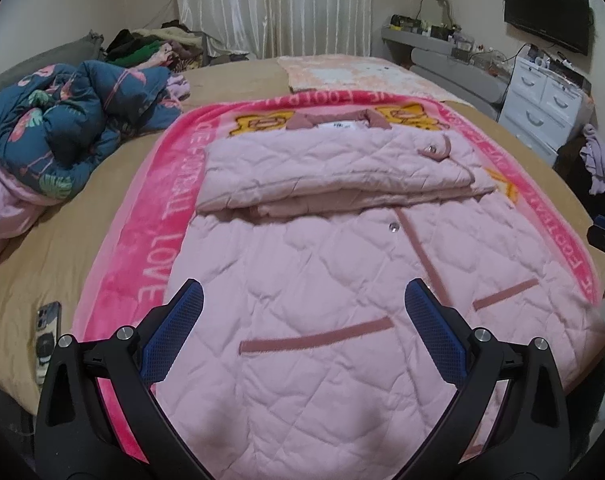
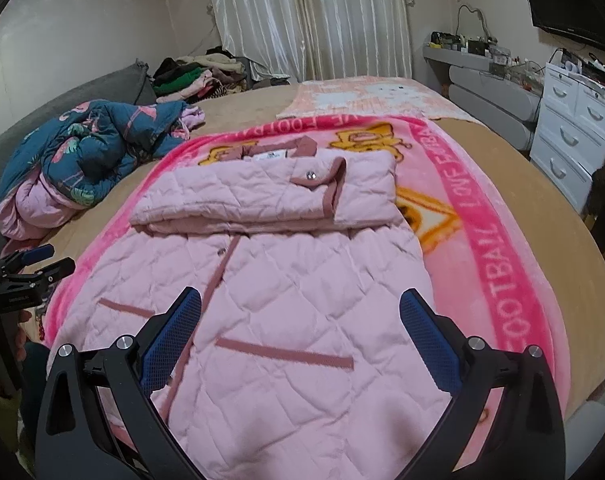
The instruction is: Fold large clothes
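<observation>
A pale pink quilted coat lies flat on a bright pink blanket on the bed, collar at the far end. Both sleeves are folded across the chest in a stack. My left gripper hovers open over the coat's lower part, nothing between its blue pads. My right gripper is likewise open above the hem area, pads wide apart. The left gripper also shows at the left edge of the right wrist view.
A crumpled blue floral duvet lies left on the tan bedsheet. A phone lies near the bed's left front edge. Piled clothes sit at the far corner. White drawers stand right of the bed.
</observation>
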